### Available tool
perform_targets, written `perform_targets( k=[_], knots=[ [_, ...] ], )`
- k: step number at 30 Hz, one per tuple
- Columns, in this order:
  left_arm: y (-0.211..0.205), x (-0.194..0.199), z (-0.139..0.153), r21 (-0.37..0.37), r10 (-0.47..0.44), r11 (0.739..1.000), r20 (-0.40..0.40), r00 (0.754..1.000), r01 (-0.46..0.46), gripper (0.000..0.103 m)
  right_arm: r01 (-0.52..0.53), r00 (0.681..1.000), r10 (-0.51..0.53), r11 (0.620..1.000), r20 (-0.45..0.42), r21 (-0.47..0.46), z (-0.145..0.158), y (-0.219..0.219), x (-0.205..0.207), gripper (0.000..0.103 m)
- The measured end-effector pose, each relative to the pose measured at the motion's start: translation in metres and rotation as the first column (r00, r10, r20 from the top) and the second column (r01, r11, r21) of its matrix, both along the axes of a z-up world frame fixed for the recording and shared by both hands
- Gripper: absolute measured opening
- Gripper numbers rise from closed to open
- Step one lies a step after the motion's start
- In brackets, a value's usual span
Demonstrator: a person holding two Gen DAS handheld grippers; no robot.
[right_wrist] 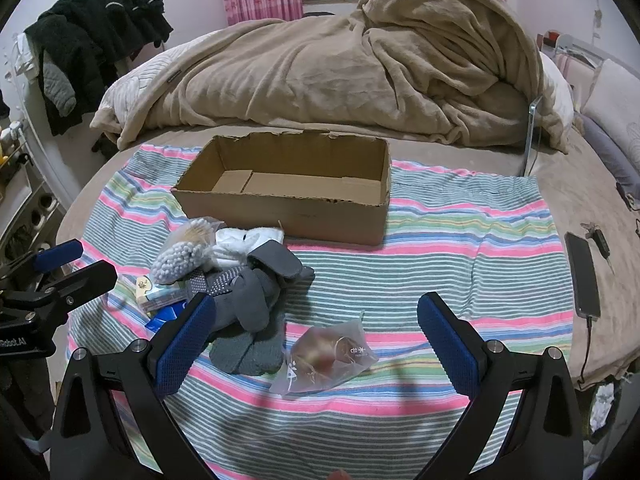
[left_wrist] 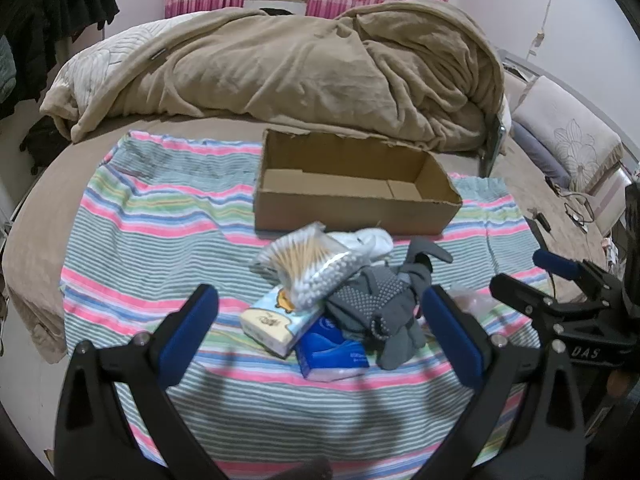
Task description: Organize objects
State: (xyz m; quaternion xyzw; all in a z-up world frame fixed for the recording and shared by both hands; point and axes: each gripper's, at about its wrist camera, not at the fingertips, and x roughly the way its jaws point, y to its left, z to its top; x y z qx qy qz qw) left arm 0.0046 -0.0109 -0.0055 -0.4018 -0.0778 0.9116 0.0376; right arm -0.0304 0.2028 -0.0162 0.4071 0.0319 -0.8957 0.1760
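**A:** What lies on the bed?

**B:** A striped towel (right_wrist: 440, 240) in pink, green, blue and white is spread over the brown bedsheet. On it, toward the far side, stands an open brown cardboard box (left_wrist: 352, 192), shallow and long, with nothing visible inside. Behind it a beige fleece blanket (left_wrist: 300, 68) is heaped up.

**A:** And the things to sort?

**B:** They sit in a pile just in front of the box. A clear bag of wooden cotton swabs (left_wrist: 308, 268) rests on top, leaning over a pale tissue pack with a cartoon print (left_wrist: 276, 320). A blue tissue pack (left_wrist: 332, 354) lies touching that one. Grey knit gloves with dotted grips (right_wrist: 248, 308) sprawl beside them, and a white sock or cloth (right_wrist: 244, 242) peeks out between the swabs and the box.

**A:** Anything apart from the pile?

**B:** A translucent plastic pouch with something reddish-brown inside (right_wrist: 324, 360) lies on the towel near the gloves, on their right.

**A:** The grippers?

**B:** The left gripper (left_wrist: 320, 316) hovers over the pile, jaws spread wide, holding nothing. The right gripper (right_wrist: 316, 328) is likewise spread and empty, with the pouch between its blue pads.

**A:** Off the towel?

**B:** A black phone with a cable (right_wrist: 584, 280) rests on the bedsheet to the right.
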Motion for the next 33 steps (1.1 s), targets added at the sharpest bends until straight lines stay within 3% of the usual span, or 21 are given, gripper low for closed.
perform_targets(
  k=[33],
  knots=[
    [0.0027, 0.0036, 0.0004, -0.003, -0.002, 1.000, -0.006, 1.000, 0.002, 0.102, 0.001, 1.000, -0.001, 1.000, 0.002, -0.003, -0.0018, -0.0005, 0.0014, 0.102]
  ],
)
